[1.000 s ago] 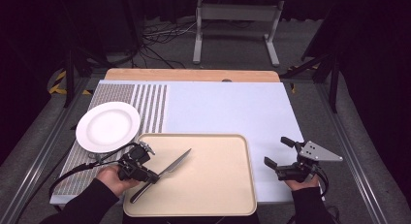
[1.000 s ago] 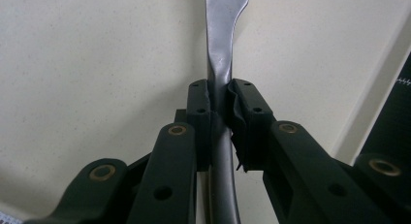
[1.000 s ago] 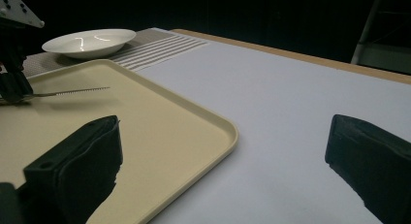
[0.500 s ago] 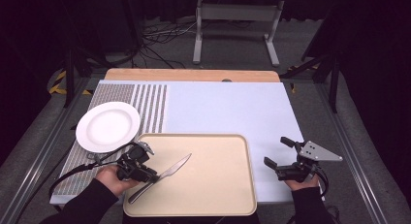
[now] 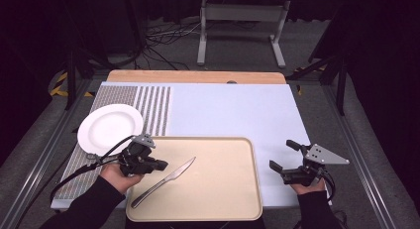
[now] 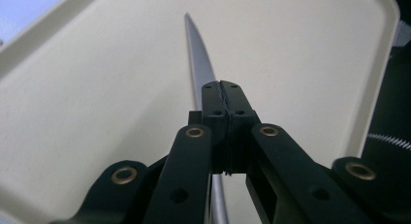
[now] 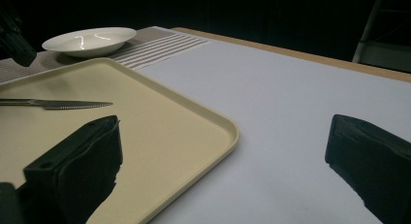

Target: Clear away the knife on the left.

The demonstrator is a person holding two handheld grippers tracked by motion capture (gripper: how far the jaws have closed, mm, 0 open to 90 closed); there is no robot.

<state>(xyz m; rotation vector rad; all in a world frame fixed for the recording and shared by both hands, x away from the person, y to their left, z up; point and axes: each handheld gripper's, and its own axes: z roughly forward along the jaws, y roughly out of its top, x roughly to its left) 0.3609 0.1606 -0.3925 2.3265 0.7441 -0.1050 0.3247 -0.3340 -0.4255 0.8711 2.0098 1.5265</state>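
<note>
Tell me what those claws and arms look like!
Both claws are black. The left claw has two flat jaws with brass-coloured rivets on its links, and a black cable looping away from it. The right claw carries a grey three-cornered plate dotted with small holes. The person's sleeves are black and long.

A dim room around a lit table

The table point(image 5: 233, 110) wears a pale blue top, with a bare wooden strip point(image 5: 198, 77) along its far edge and a grey striped mat point(image 5: 148, 107) at the left. Beyond it a grey metal stand point(image 5: 240, 26) sits on dark carpet point(image 5: 307, 50) among loose black cables point(image 5: 163, 38). Yellow-black tape point(image 5: 62, 85) marks the floor at far left.
</note>
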